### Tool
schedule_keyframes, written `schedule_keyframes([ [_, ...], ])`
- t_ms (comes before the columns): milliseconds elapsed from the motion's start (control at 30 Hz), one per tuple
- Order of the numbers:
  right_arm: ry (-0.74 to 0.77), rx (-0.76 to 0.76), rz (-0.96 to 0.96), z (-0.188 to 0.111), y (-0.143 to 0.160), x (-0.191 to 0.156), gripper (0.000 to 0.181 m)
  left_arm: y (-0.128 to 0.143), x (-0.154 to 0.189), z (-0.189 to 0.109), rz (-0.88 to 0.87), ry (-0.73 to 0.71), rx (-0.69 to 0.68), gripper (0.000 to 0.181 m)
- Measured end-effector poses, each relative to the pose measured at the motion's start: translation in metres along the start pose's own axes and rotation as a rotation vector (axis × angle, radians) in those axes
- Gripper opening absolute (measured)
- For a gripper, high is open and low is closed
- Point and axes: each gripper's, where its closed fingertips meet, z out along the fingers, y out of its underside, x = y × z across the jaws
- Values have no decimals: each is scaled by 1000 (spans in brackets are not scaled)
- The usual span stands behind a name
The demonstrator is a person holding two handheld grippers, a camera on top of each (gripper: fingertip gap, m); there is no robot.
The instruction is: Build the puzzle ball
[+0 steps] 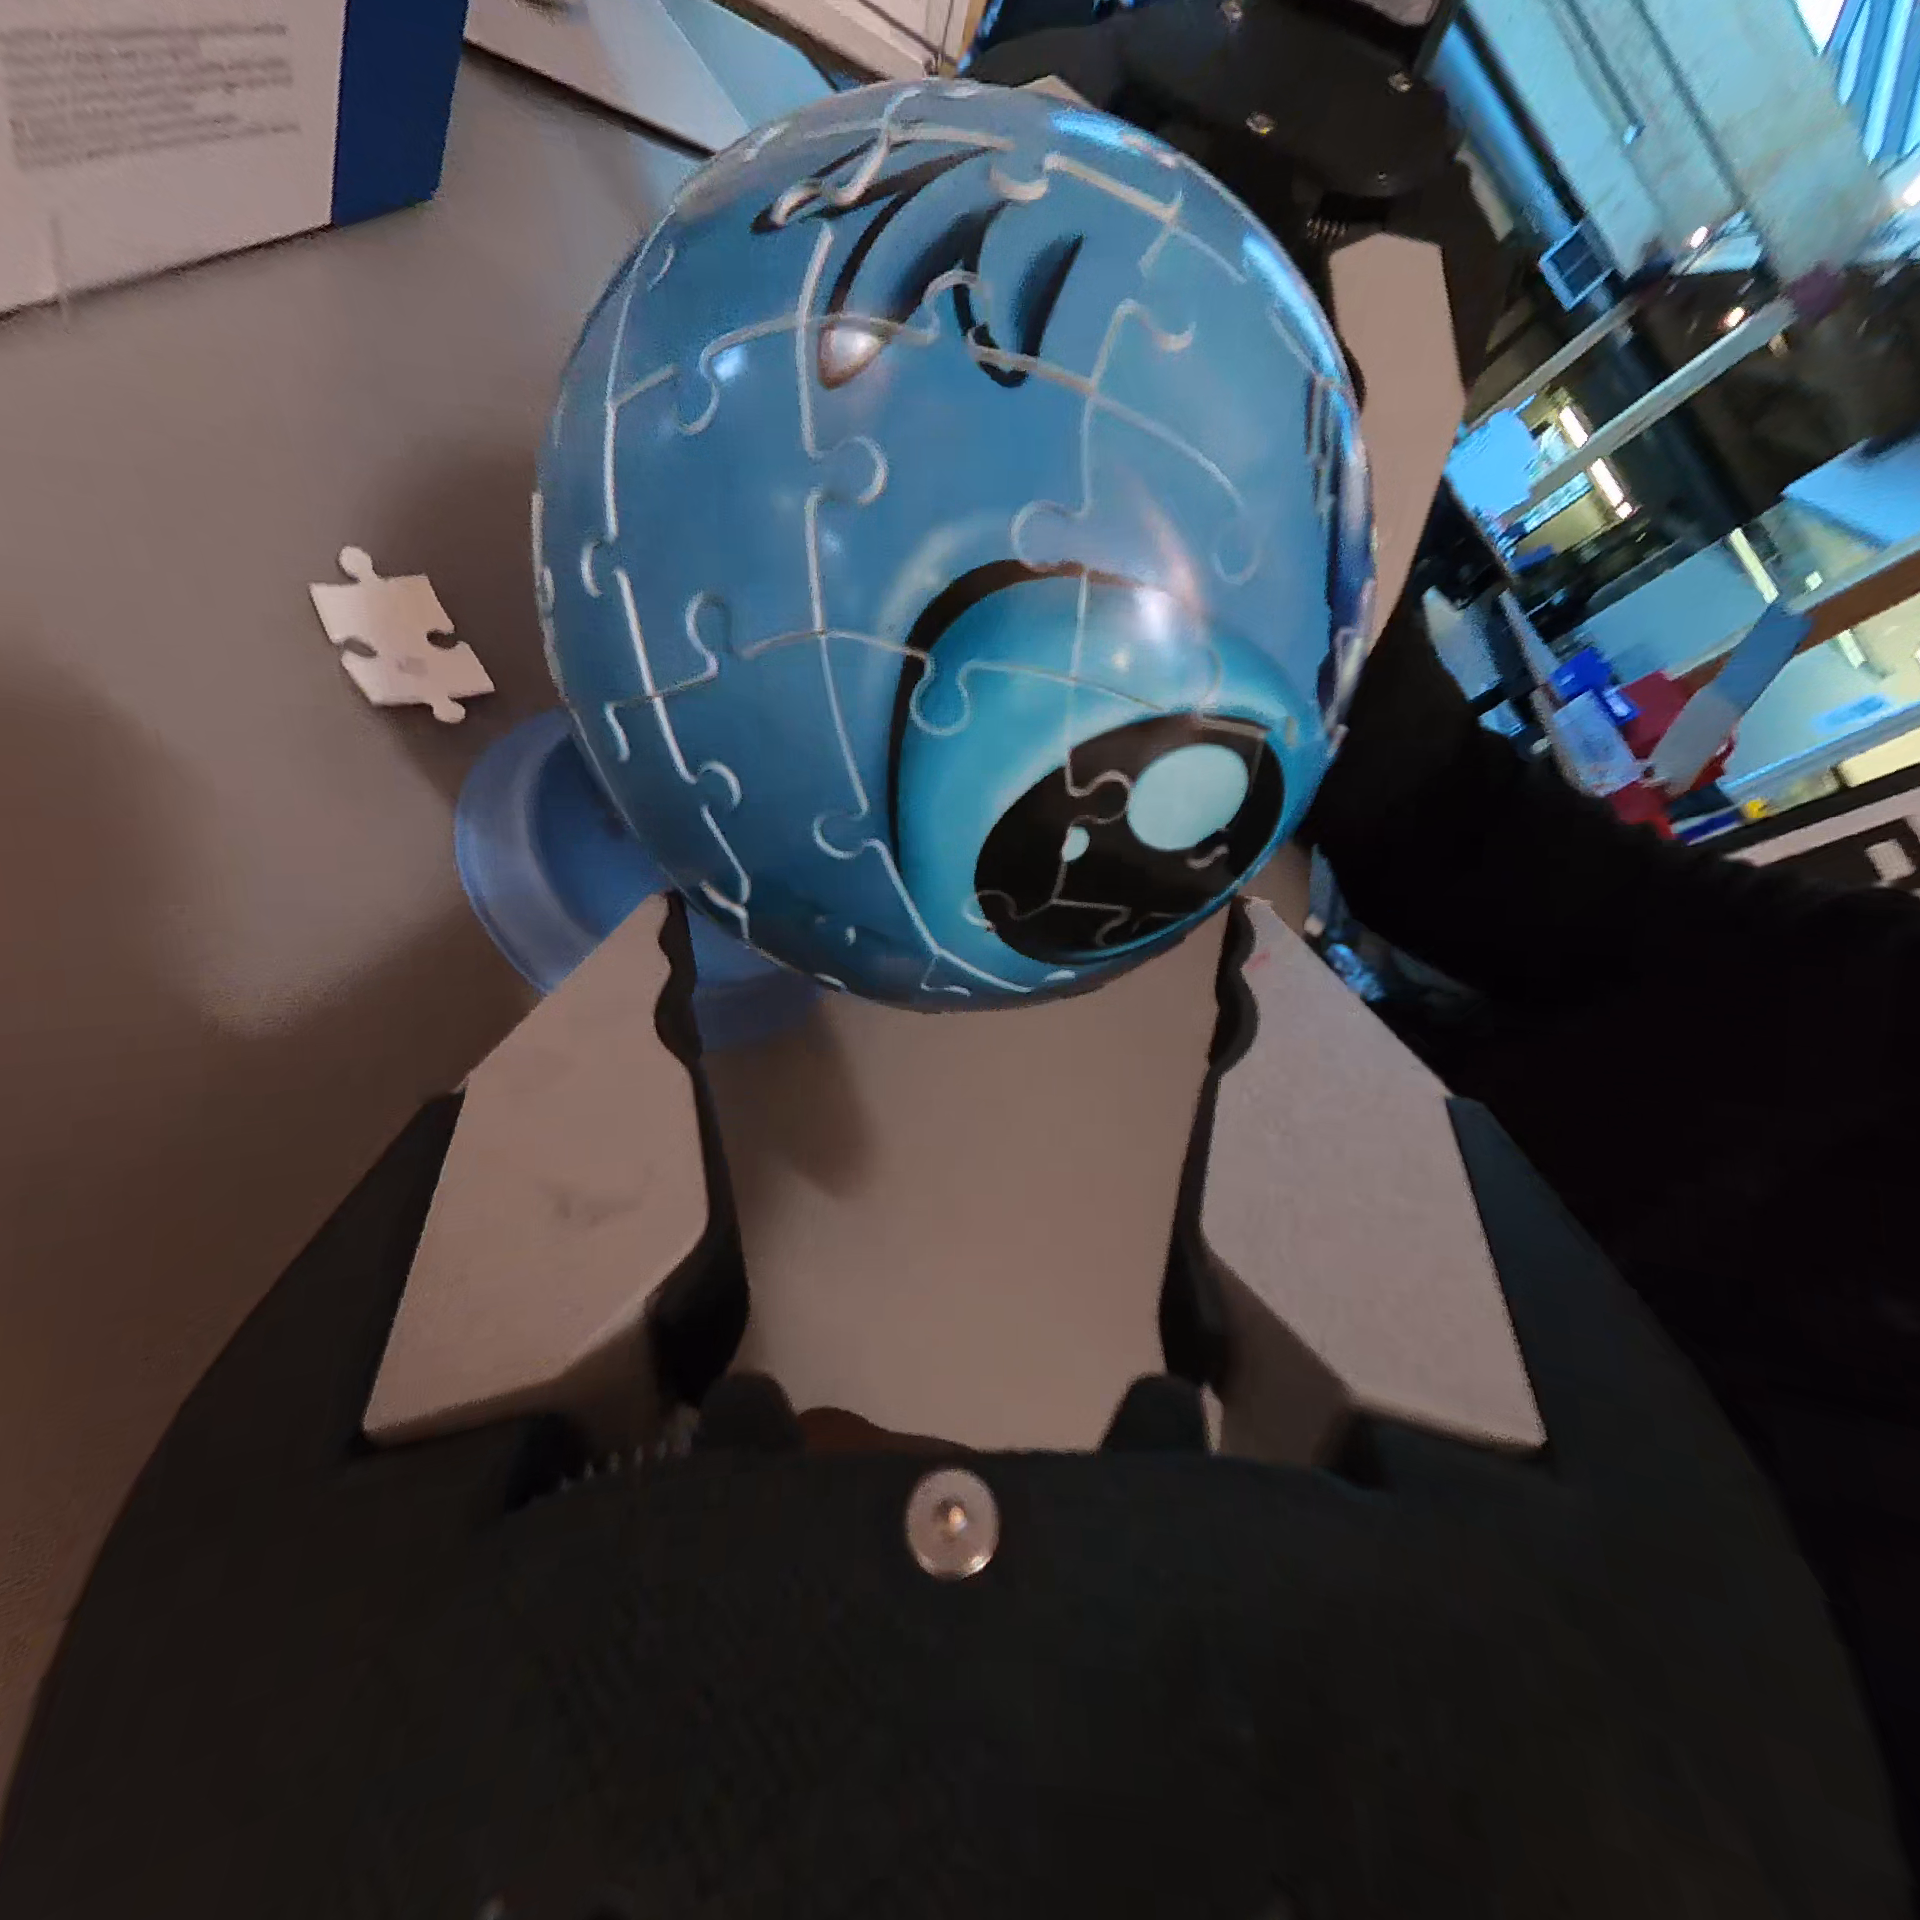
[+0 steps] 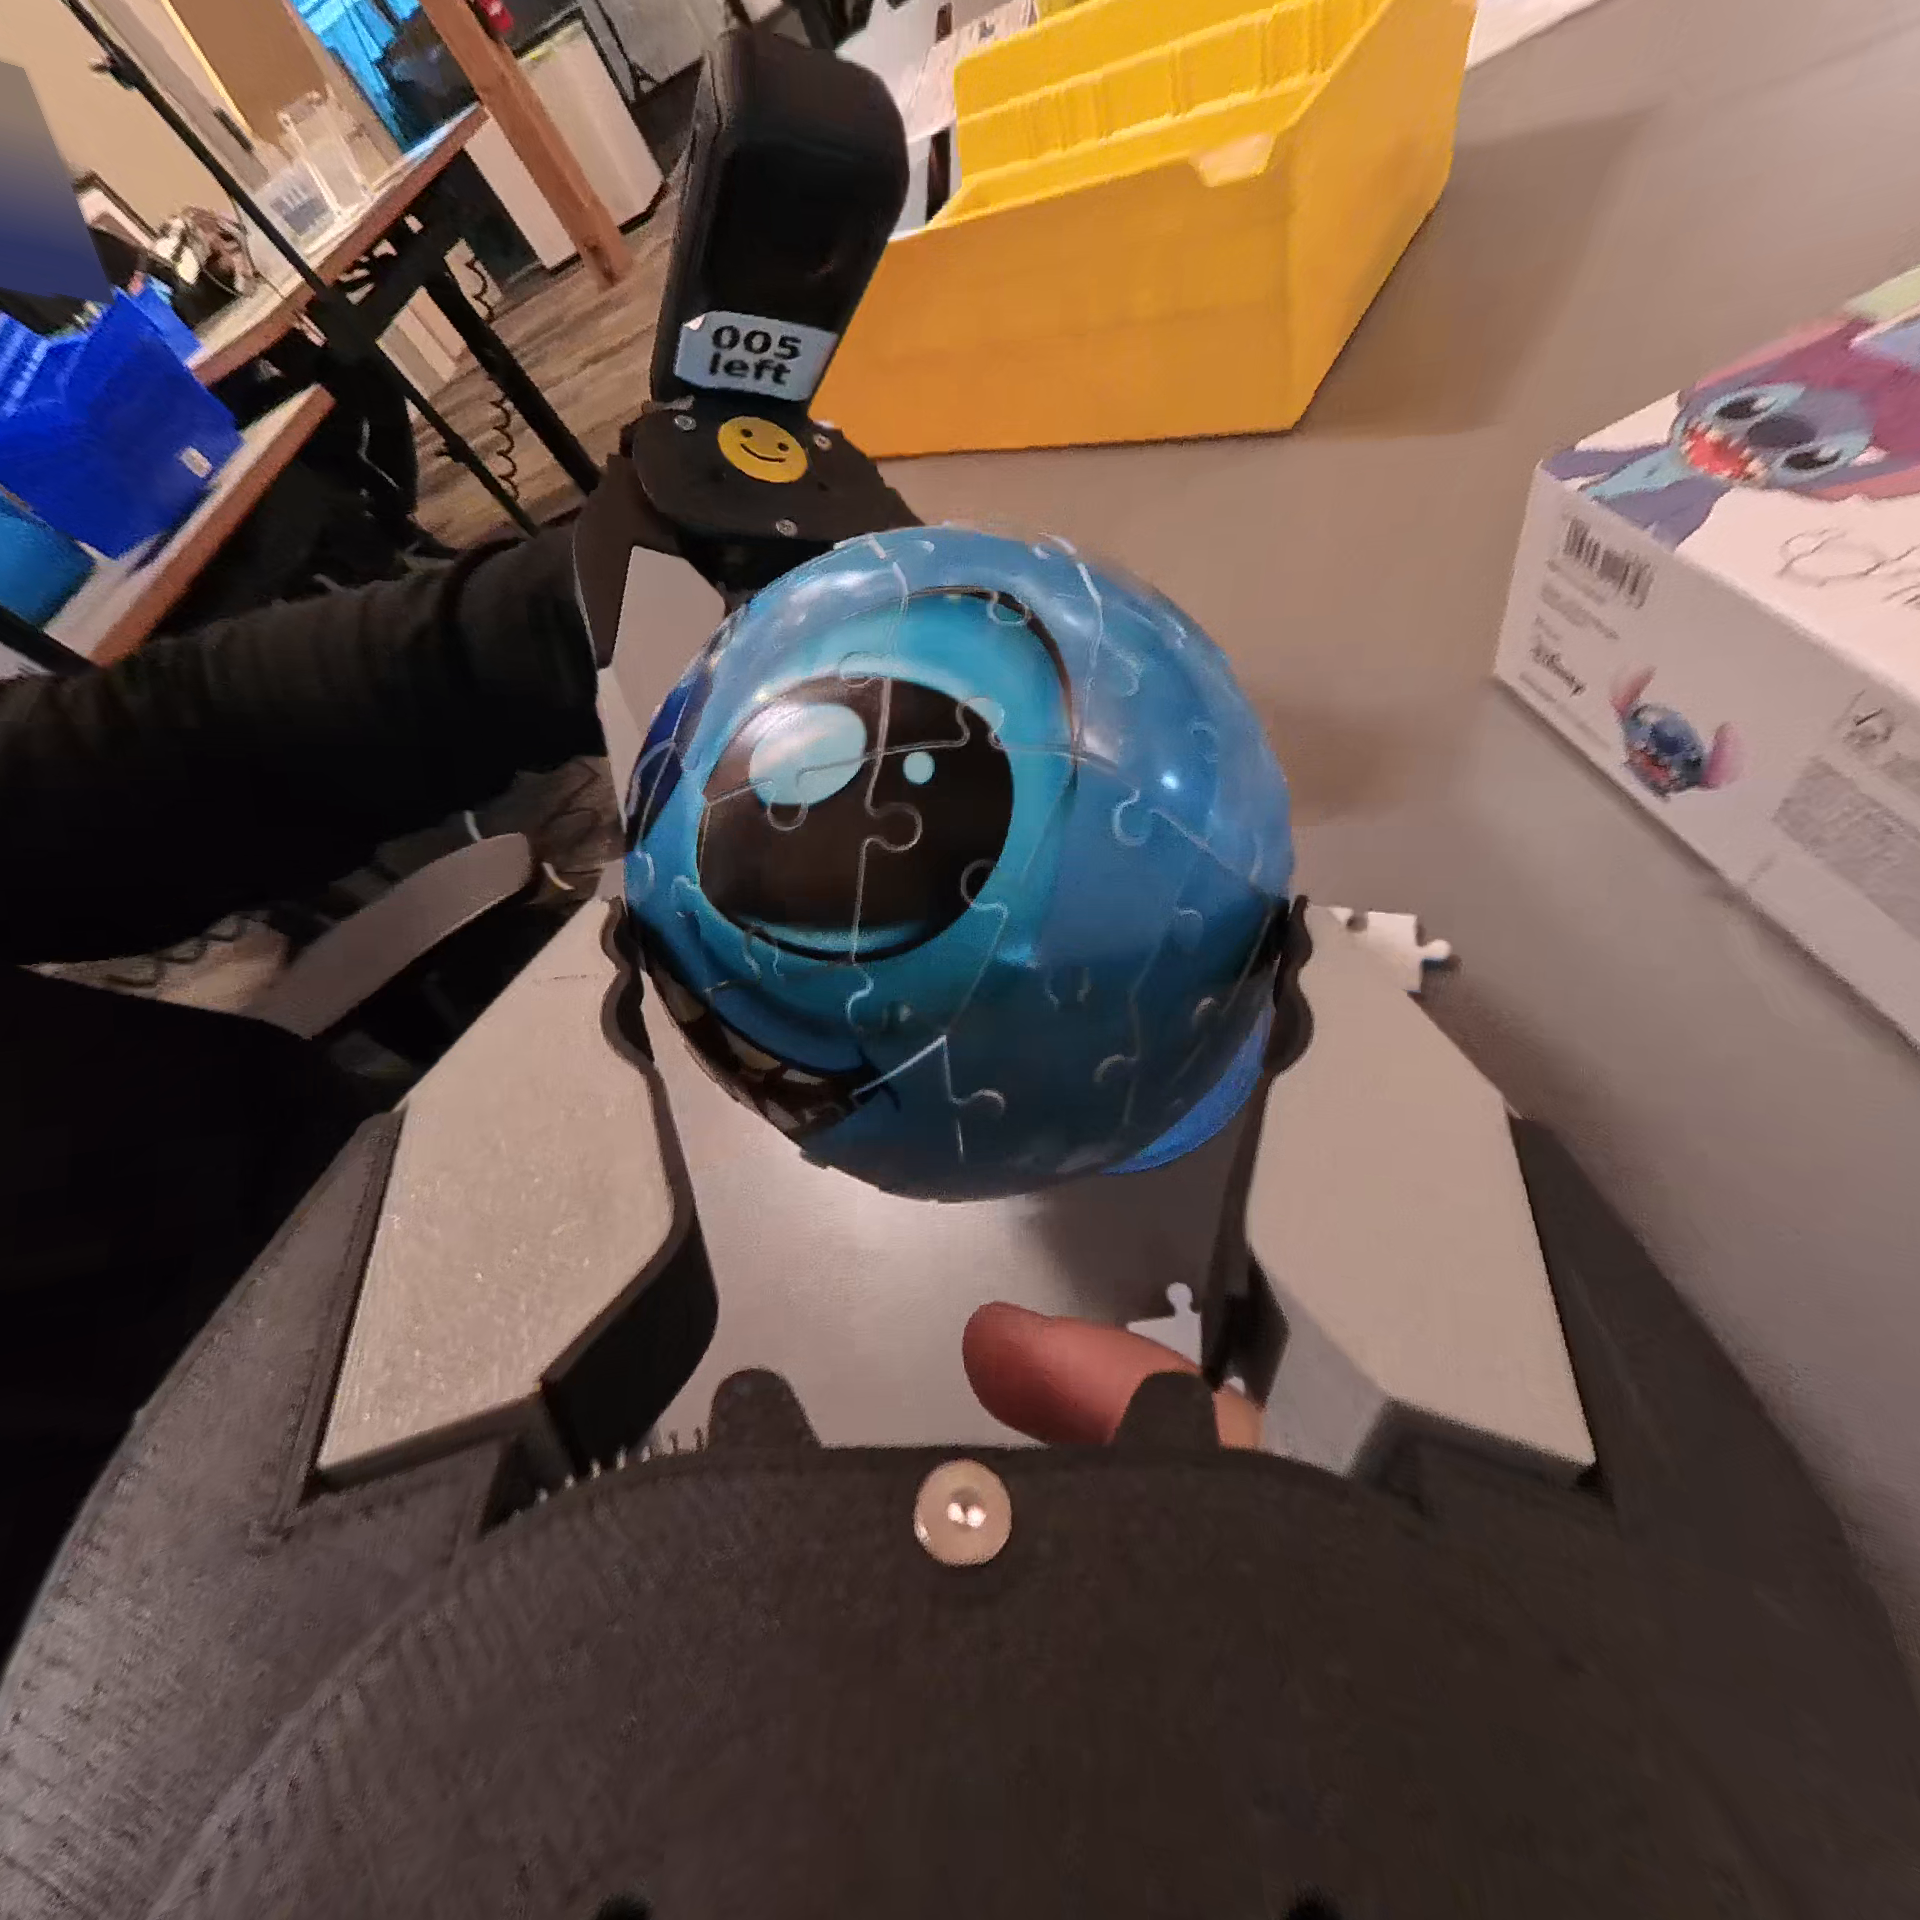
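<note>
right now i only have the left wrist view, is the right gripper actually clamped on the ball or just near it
Observer: Clamped. The right gripper has one finger pressed on each side of the puzzle ball, about at its widest part.
Operator: any loose pieces besides the white one i see on the table
Observer: Yes, the edge of a second white piece shows beside the person's thumb, low between the right gripper's fingers. I cannot tell whether it is held or lying on the table.
Operator: whats behind my own gripper
Observer: A yellow bin stands on the table behind it.
</note>
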Motion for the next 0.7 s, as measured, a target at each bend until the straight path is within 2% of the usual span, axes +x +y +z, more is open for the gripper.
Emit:
schedule_keyframes([
  [167,-36,-61,30,13,0,-5,119,9,1,-10,-40,-4,32,98],
  [333,-95,-119,42,37,-3,-21,119,31,9,-27,-117,-17,13,98],
  [500,-151,-183,41,65,5,-35,120,56,10,-46,-143,-102,-31,99],
  [700,-164,-211,52,84,12,-38,122,70,4,-56,-133,-169,-34,98],
])
